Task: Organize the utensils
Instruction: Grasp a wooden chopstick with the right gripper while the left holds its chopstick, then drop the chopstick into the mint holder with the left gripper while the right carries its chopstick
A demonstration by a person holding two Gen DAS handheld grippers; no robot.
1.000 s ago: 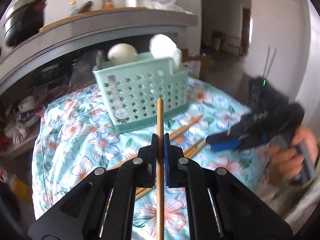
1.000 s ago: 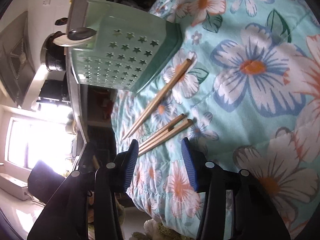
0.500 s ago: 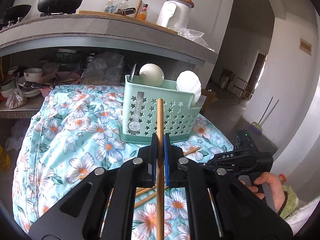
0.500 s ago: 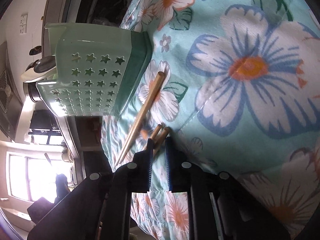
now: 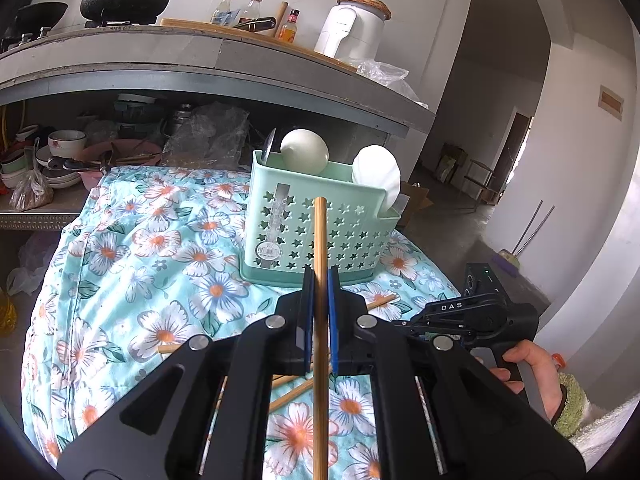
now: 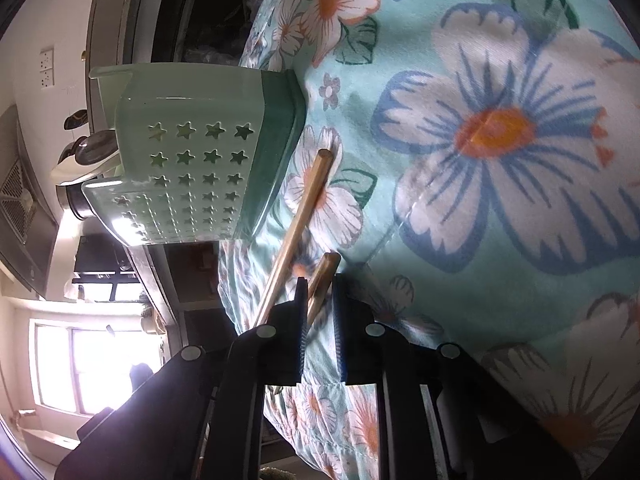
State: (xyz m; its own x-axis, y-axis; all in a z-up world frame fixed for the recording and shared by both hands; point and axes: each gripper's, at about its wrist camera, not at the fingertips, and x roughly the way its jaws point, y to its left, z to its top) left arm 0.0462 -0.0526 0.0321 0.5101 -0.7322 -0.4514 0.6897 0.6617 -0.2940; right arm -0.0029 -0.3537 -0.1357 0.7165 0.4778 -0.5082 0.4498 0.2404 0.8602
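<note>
At twelve o'clock from my left gripper (image 5: pixel 320 312), jaws clamped on one wooden chopstick (image 5: pixel 320 264), my right gripper's (image 6: pixel 320 312) barely-pinched chopstick pair (image 6: pixel 322 280) could slip out.

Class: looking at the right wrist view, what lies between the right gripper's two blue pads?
In the right wrist view, wooden chopsticks lie between the right gripper pads, above the floral cloth.

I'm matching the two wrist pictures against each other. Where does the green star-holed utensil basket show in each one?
Left wrist: the green basket stands upright at centre, beyond the chopstick that the left gripper holds.
Right wrist: the basket lies sideways, upper left.
Shared landmark: the floral cloth beneath it.
</note>
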